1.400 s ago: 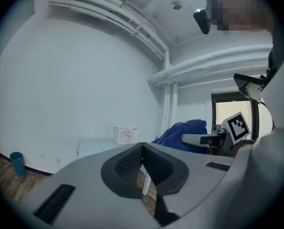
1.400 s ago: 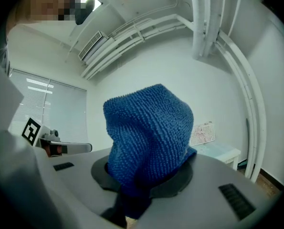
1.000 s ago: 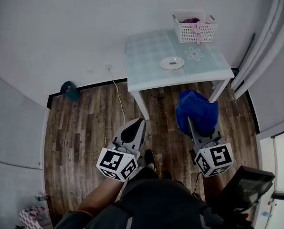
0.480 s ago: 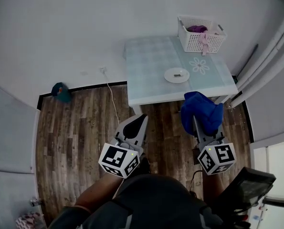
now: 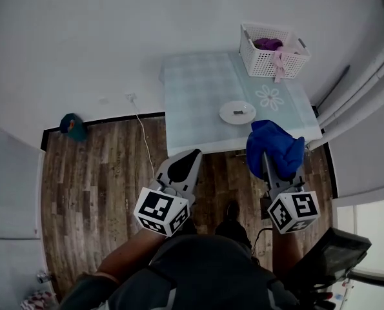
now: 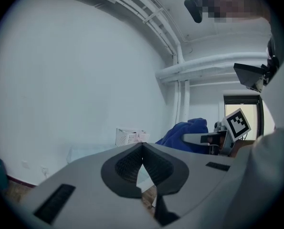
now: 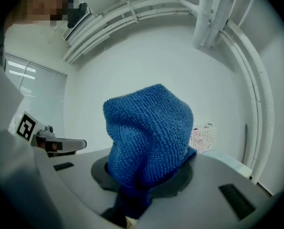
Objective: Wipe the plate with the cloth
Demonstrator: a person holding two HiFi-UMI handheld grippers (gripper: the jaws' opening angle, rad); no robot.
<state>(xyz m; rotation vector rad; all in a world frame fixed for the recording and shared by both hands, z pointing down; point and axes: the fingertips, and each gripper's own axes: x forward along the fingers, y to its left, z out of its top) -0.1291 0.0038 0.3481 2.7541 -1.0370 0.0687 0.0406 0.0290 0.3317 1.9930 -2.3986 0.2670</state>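
Head view: cloth [image 5: 275, 148] bunched in R gripper [image 5: 270, 168], long axis twd table [image 5: 198, 89].

Held out forward side by side and nearly level, the grey plastic left gripper [image 5: 193, 155] has its jaws pressed together on nothing, while the matching right gripper [image 5: 273, 173] clamps a bunched blue terry cloth [image 5: 273, 146].

Light: dim, cool, even; brightest at 3 o'clock of left gripper view, through window [image 6: 249, 104].
Shadows: soft, faint beneath tabletop [image 5: 198, 89].
Edges: heavy fisheye bending, black vignette in both gripper views.
Focus: cloth [image 7: 146, 137] nubs crisp.
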